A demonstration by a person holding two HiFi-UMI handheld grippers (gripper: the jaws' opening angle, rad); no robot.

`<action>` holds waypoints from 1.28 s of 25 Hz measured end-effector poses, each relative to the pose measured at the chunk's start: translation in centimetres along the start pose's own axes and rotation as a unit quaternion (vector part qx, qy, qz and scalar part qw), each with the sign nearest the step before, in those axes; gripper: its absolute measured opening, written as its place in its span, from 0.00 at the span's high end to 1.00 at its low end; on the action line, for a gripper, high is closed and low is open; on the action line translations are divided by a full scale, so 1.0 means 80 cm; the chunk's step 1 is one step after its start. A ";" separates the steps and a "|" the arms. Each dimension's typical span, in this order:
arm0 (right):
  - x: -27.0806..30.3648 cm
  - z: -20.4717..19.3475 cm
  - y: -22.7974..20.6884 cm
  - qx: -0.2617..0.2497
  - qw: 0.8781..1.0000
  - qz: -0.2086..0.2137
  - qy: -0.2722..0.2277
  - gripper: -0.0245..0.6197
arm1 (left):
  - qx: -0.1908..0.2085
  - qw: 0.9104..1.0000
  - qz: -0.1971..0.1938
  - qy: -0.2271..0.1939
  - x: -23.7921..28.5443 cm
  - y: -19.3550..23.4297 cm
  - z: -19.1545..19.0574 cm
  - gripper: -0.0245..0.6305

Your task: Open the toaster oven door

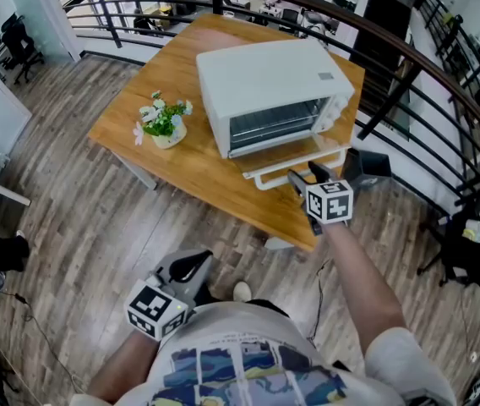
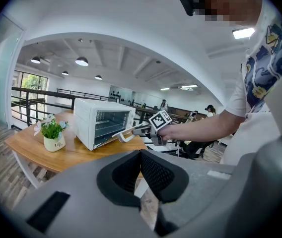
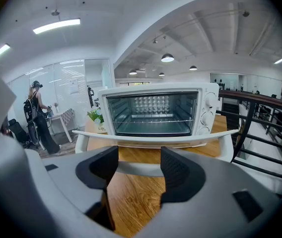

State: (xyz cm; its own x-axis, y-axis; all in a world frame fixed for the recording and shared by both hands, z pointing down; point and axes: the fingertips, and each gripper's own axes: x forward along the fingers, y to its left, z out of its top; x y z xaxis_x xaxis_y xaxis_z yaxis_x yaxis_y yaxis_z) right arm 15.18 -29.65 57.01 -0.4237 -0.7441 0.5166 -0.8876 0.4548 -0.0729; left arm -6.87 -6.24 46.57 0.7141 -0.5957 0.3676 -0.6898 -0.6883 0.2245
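Right tool [image 3: 137,162] spread at the handle [image 3: 156,139] above wooden table [image 1: 196,169]; left tool [image 2: 141,155] pinched together.

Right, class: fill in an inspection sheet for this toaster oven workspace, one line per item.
Surface: light wooden table.
Job's things: white boxy toaster oven; its glass door lies open and level, with the white bar handle towards the person.
Clutter: small white pot of green plant with pale flowers, beside the oven but apart from it.
Grippers: right gripper jaws apart at the handle; left gripper shut, empty, held low.
Cables: thin dark lead on the floor.
Surroundings: dark metal railing; grey wood-plank floor.
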 end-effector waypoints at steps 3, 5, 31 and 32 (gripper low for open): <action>0.001 -0.010 0.000 0.002 1.000 0.002 0.005 0.55 | 0.005 1.000 0.001 0.000 0.000 -0.001 0.002 0.96; 0.000 -0.016 0.000 0.003 1.000 0.002 0.007 0.55 | 0.006 1.000 0.001 0.001 -0.001 -0.002 0.002 0.96; -0.002 -0.069 -0.004 0.005 1.000 -0.011 0.000 0.58 | 0.005 1.000 0.005 0.008 0.006 -0.009 0.003 0.96; -0.002 -0.071 -0.004 0.004 1.000 -0.010 -0.001 0.58 | 0.005 1.000 0.005 0.008 0.007 -0.009 0.002 0.96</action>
State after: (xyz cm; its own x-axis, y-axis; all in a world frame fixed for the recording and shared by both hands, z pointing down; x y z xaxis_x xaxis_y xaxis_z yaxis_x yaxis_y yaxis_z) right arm 16.58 -26.90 61.77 -0.4059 -0.7539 0.5166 -0.8974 0.4358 -0.0691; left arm -5.94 -6.15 46.47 0.7057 -0.5954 0.3841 -0.6950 -0.6872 0.2116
